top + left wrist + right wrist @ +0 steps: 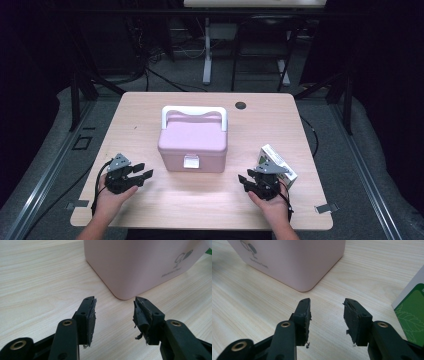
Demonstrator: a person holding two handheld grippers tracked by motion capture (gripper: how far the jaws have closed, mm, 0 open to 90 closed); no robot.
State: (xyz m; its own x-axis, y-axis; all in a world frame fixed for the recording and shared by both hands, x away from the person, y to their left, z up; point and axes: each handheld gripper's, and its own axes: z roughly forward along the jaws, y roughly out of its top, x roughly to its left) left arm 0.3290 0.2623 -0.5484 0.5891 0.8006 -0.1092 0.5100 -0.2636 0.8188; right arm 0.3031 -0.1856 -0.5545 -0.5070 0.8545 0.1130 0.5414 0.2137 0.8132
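A pink lidded box [193, 142] with a white handle and a white front latch [191, 161] stands closed at the middle of the table. My left gripper [144, 171] rests near the front left, open and holding nothing, its jaws aimed at the box's near corner [125, 293]. My right gripper [244, 181] sits at the front right, open and holding nothing, aimed at the box's other near corner [304, 287]. A white and green carton [276, 164] lies just right of the right gripper, and its edge [412, 310] also appears in the right gripper view.
The light wood table [140, 115] has a dark round cable hole [240, 105] at the back. Bare wood lies between both grippers and the box. Beyond the far edge stand desk legs and cables on a grey floor.
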